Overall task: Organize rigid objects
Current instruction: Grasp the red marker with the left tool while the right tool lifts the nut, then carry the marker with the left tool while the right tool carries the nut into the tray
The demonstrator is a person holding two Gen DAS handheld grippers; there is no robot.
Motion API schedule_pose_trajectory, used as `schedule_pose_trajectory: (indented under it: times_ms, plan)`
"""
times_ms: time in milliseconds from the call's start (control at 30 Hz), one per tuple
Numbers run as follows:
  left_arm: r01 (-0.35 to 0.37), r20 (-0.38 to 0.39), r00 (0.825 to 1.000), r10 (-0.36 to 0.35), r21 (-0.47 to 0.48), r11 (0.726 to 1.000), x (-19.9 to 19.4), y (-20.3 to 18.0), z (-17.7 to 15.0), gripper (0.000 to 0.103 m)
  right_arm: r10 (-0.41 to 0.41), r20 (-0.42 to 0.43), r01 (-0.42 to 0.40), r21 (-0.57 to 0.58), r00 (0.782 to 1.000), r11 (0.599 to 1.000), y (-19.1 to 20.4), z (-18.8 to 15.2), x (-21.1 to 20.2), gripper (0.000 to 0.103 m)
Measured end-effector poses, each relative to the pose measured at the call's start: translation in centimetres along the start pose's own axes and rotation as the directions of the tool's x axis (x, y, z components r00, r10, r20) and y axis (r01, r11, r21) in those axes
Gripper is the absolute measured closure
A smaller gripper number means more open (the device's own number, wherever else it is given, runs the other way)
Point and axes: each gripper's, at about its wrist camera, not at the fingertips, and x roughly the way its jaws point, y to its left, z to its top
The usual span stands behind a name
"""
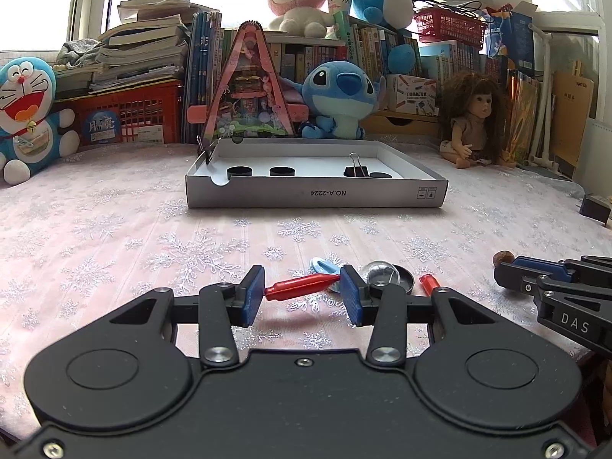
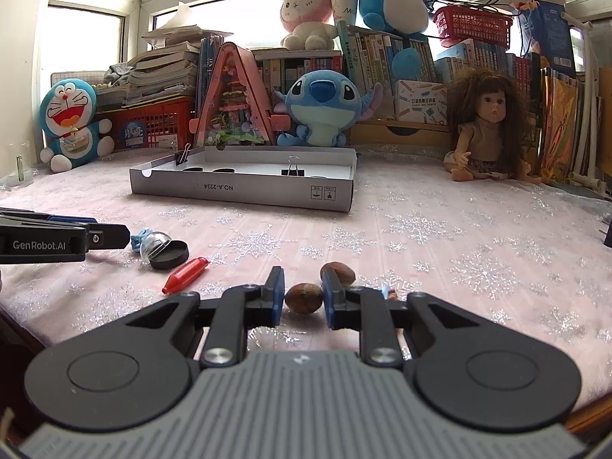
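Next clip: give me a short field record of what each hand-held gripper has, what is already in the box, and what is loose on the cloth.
left hand-held gripper: shut on red pen-like piece, held lengthwise
right hand-held gripper: shut on brown nut
second nut: on cloth, behind right finger
white box: holds binder clip and black round caps
loose on cloth: clear dome on black base, red cap

My two wrist cameras sit low and near the table, left one leftward, facing the far grey tray [image 1: 316, 191] [image 2: 241, 187], which both share
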Motion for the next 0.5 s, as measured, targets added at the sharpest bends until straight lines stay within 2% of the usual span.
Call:
schedule_pose_trajectory:
  times_ms: [267, 500]
  plan:
    - [-0.002, 0.01, 1.0, 0.002, -0.001, 1.0, 0.0, 0.3, 0.6, 0.062, -0.012, 0.003, 0.012, -0.001, 1.0, 1.0, -0.3, 0.4, -0.3, 0.077]
    - [-0.01, 0.04, 0.999, 0.01, -0.014, 1.0, 0.5, 1.1, 2.4, 0.062, -0.014, 0.046, 0.014, 0.003, 0.999, 1.0, -0.7, 2.1, 0.2, 0.077]
